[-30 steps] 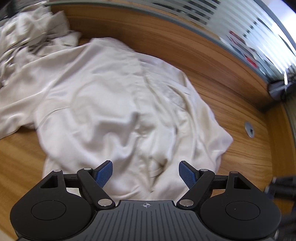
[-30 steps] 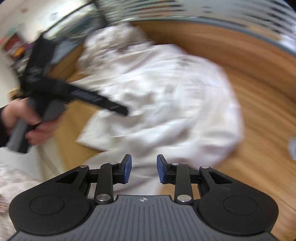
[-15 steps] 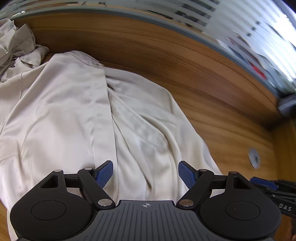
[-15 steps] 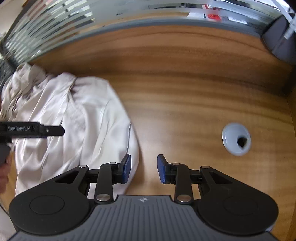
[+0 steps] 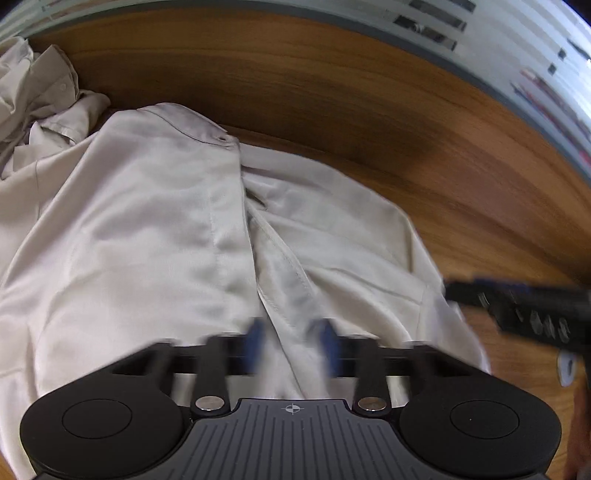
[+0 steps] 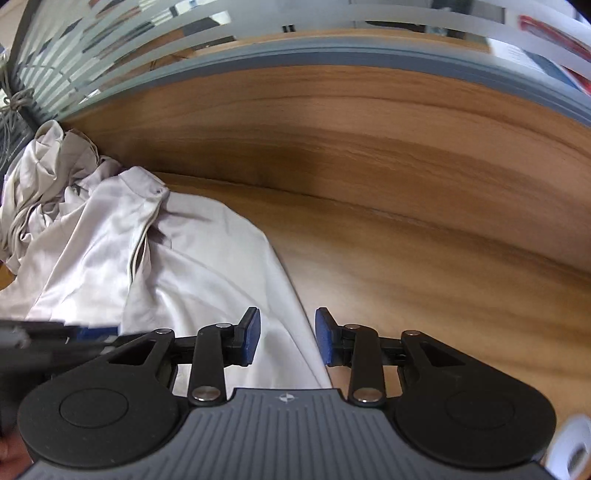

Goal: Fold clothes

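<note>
A pale beige shirt (image 5: 155, 236) lies spread on the wooden table (image 5: 369, 110), its button placket running down the middle. My left gripper (image 5: 291, 349) sits low over the placket near the hem; its blue pads are motion-blurred and stand part way closed with cloth between them. My right gripper (image 6: 286, 338) is open, its pads either side of the shirt's right edge (image 6: 295, 314). The right gripper's black body shows in the left wrist view (image 5: 524, 306).
A heap of other pale garments (image 5: 33, 103) lies at the far left; it also shows in the right wrist view (image 6: 40, 177). A striped frosted glass partition (image 6: 295, 33) backs the table. A white cable grommet (image 5: 567, 363) sits at the right.
My left jaws have narrowed from wide open around the placket. My right gripper has moved left onto the shirt's right edge, and the grommet has left the middle of its view.
</note>
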A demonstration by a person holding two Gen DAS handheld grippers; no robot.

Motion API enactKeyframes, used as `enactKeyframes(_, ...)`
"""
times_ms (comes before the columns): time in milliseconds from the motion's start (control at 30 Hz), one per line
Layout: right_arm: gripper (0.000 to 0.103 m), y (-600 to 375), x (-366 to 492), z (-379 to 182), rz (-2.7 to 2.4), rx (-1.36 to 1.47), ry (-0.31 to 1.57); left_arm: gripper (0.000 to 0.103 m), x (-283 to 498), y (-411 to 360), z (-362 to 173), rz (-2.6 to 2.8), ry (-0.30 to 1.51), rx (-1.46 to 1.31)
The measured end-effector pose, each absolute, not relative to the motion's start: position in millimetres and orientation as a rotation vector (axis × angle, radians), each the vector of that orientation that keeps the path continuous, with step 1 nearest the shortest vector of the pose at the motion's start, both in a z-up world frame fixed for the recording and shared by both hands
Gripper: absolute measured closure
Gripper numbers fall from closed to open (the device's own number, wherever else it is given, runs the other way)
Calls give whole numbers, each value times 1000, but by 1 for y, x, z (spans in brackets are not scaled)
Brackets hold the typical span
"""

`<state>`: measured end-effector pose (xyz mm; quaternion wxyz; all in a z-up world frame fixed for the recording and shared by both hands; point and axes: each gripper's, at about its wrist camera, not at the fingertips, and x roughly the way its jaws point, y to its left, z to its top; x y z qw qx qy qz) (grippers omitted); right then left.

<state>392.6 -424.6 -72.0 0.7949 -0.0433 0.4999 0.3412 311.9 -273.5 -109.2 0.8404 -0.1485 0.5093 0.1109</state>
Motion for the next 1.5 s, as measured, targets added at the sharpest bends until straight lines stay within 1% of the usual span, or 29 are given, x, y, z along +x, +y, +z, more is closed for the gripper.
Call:
enactKeyframes(33,64,-417,396,-74,736,-101,1070,95,308,-271,-105,234,1055,-326)
enactKeyframes(133,64,-398,409,-80,765,-108,1072,97,297,-263,-93,255,1008,-340)
enactKeyframes(200,65,-392,415,-86,788,-111,1080,97,291,-257,-88,279,995,-354)
enactKeyframes(233,79,-391,417,-88,785,-118,1089,97,289,-253,-86,291,989,-361)
enactKeyframes(267,100,-393,419,-89,779,-122,1098,98,287,-250,-83,303,983,-367)
enactKeyframes(300,102,-396,420,-89,762,-127,1096,98,285,-247,-81,314,973,-369)
enactKeyframes(467,102,-434,413,-77,653,-131,1075,98,280,-236,-64,358,918,-373)
enactKeyframes(667,102,-524,376,-51,456,-95,1076,98,276,-233,-53,356,899,-390)
enactKeyframes(867,102,-614,300,-31,250,-34,1134,98,269,-231,-50,288,905,-395)
enactKeyframes(1033,102,-658,214,-24,103,41,1198,98,267,-221,-54,223,929,-395)
enactKeyframes(1167,102,-665,140,-15,37,151,1239,98,269,-218,-56,143,957,-378)
enactKeyframes(1333,102,-636,63,10,62,292,1292,98,270,-219,-50,21,956,-327)
enactKeyframes(1433,102,-620,33,35,109,406,1297,98,270,-214,-45,-38,953,-322)
enactKeyframes(1500,102,-613,31,54,127,474,1270,98,270,-209,-42,-72,950,-329)
